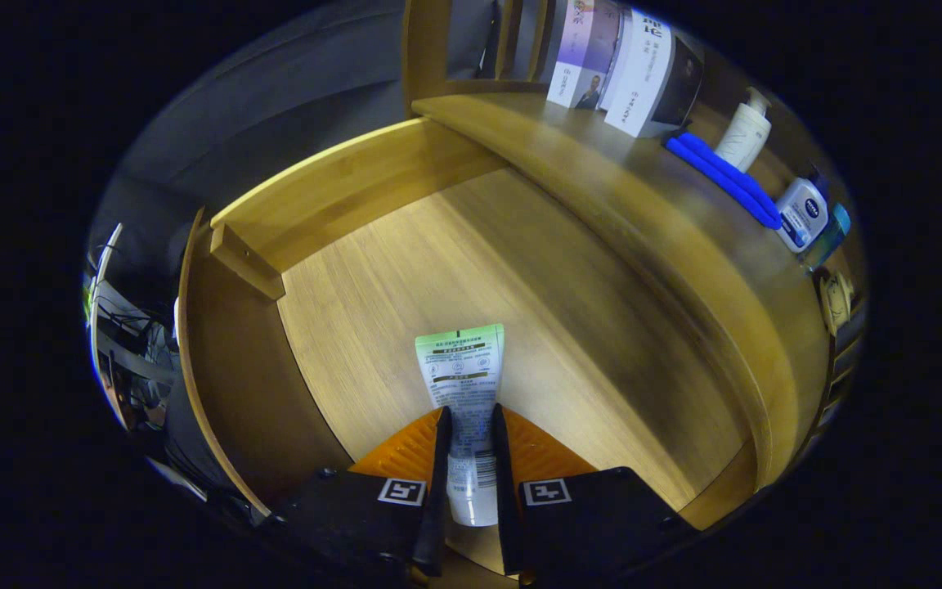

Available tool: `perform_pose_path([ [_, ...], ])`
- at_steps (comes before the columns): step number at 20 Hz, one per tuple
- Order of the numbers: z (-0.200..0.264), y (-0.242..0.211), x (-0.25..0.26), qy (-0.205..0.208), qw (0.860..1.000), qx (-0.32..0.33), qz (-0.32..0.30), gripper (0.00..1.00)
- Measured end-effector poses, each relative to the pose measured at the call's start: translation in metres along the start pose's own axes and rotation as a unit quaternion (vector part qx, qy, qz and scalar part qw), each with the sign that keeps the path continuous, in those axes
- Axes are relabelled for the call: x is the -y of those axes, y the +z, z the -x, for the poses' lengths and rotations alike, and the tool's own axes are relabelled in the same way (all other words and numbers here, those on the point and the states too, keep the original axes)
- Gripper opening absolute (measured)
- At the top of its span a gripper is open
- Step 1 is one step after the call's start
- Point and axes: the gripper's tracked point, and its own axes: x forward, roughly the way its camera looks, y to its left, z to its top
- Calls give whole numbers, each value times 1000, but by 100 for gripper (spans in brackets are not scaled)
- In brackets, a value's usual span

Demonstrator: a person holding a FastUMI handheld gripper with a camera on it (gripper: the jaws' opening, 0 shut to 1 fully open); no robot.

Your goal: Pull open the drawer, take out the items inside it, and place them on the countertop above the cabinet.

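Tube [463, 384] pinched between both fingers of gripper [469, 425], long way pointing straight ahead over open drawer [405, 270]. Countertop [651, 213] up and to the right, so lift that way next

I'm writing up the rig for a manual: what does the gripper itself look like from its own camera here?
The gripper has two fingers that narrow toward their tips, each with a ribbed outer face. Behind them sit two dark blocky carriers, each bearing a square black-and-white marker on top. A small round screw head shows on one carrier. No cables or sleeve are visible.
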Motion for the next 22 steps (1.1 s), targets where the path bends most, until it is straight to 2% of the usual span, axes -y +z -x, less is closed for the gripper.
perform_pose_path([
  [6, 11, 9, 5, -6, 999, 31, -22, 29],
  [10, 18, 17, -1, 15, 998, 53, -44, 29],
  [16, 47, 41, 2, 25, 992, 106, -68, 29],
  [22, 84, 76, 36, -7, 980, 164, -111, 29],
])
